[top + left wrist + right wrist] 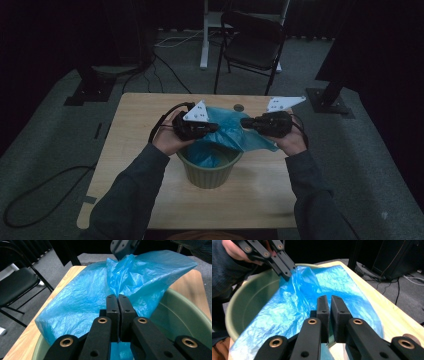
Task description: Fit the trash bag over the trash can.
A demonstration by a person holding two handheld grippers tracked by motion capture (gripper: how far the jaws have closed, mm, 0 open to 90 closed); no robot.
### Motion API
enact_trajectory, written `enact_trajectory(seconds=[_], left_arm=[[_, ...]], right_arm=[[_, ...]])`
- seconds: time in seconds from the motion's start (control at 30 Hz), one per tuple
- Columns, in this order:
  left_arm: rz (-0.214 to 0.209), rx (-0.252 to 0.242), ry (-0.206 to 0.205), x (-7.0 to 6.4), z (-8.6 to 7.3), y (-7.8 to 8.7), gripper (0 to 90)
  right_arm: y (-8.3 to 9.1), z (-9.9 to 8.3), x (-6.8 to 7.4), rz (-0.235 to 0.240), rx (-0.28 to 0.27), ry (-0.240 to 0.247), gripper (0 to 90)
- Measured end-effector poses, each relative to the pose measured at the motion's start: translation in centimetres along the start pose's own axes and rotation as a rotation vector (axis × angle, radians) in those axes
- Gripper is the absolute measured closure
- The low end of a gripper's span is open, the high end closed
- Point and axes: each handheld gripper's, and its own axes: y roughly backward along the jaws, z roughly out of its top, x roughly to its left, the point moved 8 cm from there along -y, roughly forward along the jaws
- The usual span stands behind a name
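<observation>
Blue bag (235,132) being draped over green bin (209,172) rim, partly inside. Left gripper (118,300) clamped on bag film. Right gripper (329,302) jaws slightly parted, nothing being gripped. Thin film likely being torn if pulled hard; bag possibly sliding off rim.

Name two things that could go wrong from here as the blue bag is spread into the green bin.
1. The left gripper pinches only a thin fold of the bag; pulling hard could tear it or let it slip out.
2. Most of the bag lies outside the bin on the table, and the right gripper shows a small gap; its hold may be weak, so the bag may sag unevenly.
</observation>
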Motion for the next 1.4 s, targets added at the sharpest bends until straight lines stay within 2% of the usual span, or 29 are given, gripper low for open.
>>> enact_trajectory(seconds=[0.17, 0.23, 0.4, 0.47, 0.6, 0.63, 0.7, 0.77, 0.83, 1.03, 1.17, 1.4], left_arm=[[0.012, 0.008, 0.007, 0.2, -0.1, -0.2, 88.6], [0.012, 0.004, 0.006, 0.2, -0.1, -0.2, 88.5], [0.010, -0.008, 0.003, 0.0, 0.1, -0.3, 88.6], [0.010, -0.015, 0.000, -0.1, 0.2, -0.3, 88.8], [0.007, -0.025, -0.001, -0.1, 0.4, -0.3, 89.0], [0.006, -0.029, -0.002, -0.2, 0.4, -0.3, 89.0], [0.008, -0.031, -0.003, -0.2, 0.4, -0.2, 89.1], [0.011, -0.031, -0.004, -0.1, 0.4, 0.0, 89.3], [0.018, -0.036, 0.000, 0.0, 0.3, 0.3, 89.3], [0.033, -0.039, 0.008, 0.2, -0.5, 1.0, 89.6], [0.048, -0.032, 0.036, 0.5, -1.9, 1.6, 89.6], [0.101, -0.033, 0.091, 2.0, -4.1, 3.3, 89.7]], right_arm=[[-0.6, 0.1, 1.6, 0.076, -0.011, 0.037, 73.0], [-0.6, 0.1, 1.8, 0.084, -0.012, 0.045, 71.0], [-1.0, 0.4, 2.2, 0.085, -0.011, 0.059, 62.1], [-1.3, 0.6, 1.9, 0.057, -0.004, 0.062, 59.5], [-1.6, 0.7, 1.8, 0.048, 0.004, 0.065, 58.9], [-1.8, 0.7, 1.8, 0.040, 0.008, 0.070, 59.3], [-2.2, 0.8, 1.8, 0.019, 0.027, 0.088, 74.0], [-2.3, 0.6, 1.8, 0.009, 0.045, 0.095, 84.5], [-2.3, 0.4, 1.6, -0.004, 0.064, 0.099, 88.8], [-1.8, -0.1, 1.1, -0.031, 0.072, 0.081, 89.6], [-1.1, -0.6, 0.4, -0.057, 0.077, 0.057, 89.7], [-0.1, -1.7, -0.9, -0.100, 0.089, 0.021, 89.7]])
